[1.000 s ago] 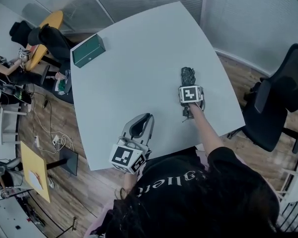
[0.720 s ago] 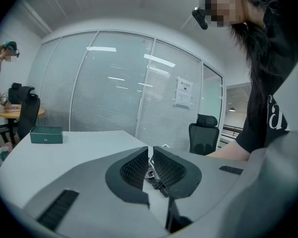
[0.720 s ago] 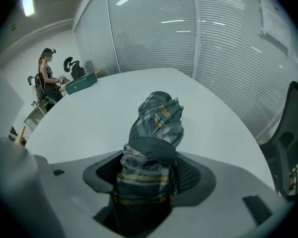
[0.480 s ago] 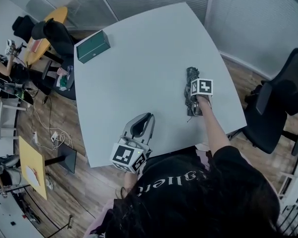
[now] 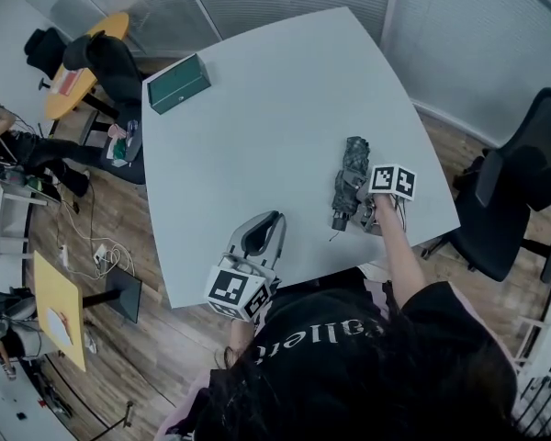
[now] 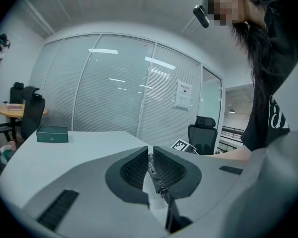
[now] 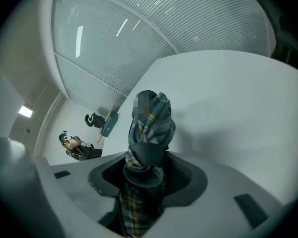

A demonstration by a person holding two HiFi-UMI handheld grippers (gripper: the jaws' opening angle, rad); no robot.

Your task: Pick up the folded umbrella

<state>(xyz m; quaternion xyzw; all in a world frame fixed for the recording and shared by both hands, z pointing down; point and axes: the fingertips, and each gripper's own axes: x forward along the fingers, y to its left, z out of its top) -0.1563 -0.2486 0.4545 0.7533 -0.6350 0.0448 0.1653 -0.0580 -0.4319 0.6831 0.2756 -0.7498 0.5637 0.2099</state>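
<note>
The folded umbrella (image 5: 349, 177), dark plaid, lies aslant near the right edge of the white table (image 5: 257, 127). My right gripper (image 5: 363, 211) is at the umbrella's near end. Its jaws have just been closing, with the umbrella between them. In the right gripper view the pads press on the umbrella (image 7: 149, 128) from both sides, and its far end sticks out past the right gripper (image 7: 146, 175) above the tabletop. My left gripper (image 5: 260, 232) rests at the table's near edge, shut and holding nothing. In the left gripper view the left gripper (image 6: 150, 155) points across the table.
A green box (image 5: 178, 84) sits at the table's far left corner, also in the left gripper view as the green box (image 6: 52, 134). A black office chair (image 5: 523, 191) stands right of the table. People sit at a round wooden table (image 5: 83, 53) at the far left. Glass walls stand behind.
The right gripper has rolled and drawn back toward the near right, closing on the umbrella. The umbrella came with it and now lies slanted. The left gripper looks unmoved.
</note>
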